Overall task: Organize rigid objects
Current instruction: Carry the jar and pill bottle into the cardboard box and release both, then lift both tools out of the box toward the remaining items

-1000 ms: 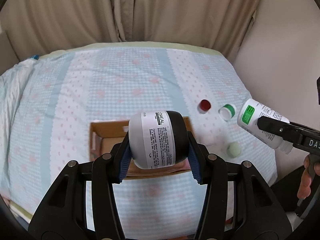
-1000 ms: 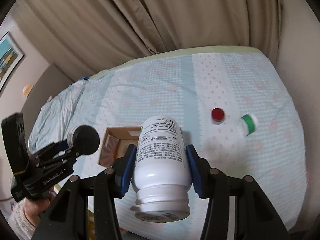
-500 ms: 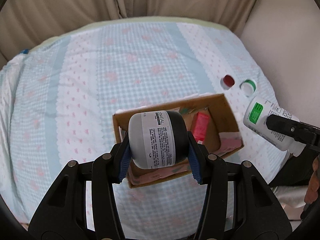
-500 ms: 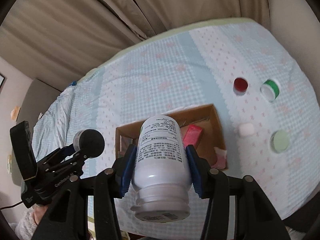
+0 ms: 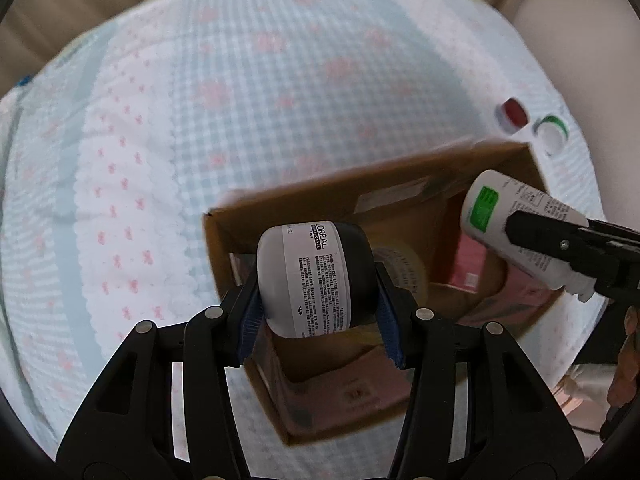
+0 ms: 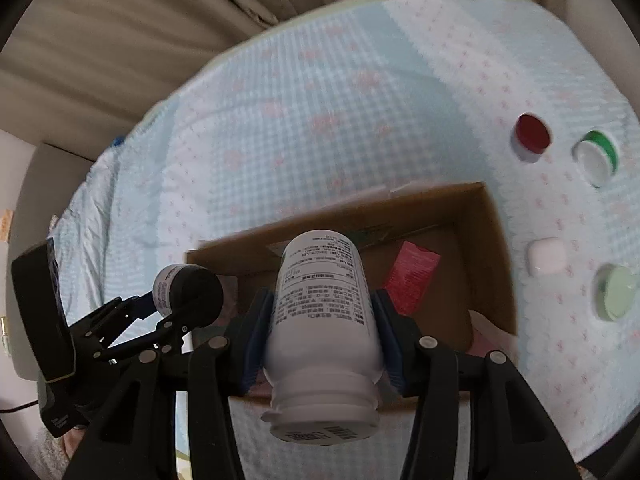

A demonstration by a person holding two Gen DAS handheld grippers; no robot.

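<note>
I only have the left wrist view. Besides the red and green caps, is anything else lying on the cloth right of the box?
Observer: Yes, a pale green lid lies right of the cardboard box.
Operator: Anything else there?
Observer: A small white square piece, between that lid and the box, touching neither.
Operator: And the grip on the other side?
Observer: The right gripper clamps the white bottle from both sides of its body, cap toward its camera.

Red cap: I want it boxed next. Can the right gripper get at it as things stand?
Probably not yet. The red cap lies clear on the cloth beyond the box, but the right gripper is shut on the white bottle, which must go first.
</note>
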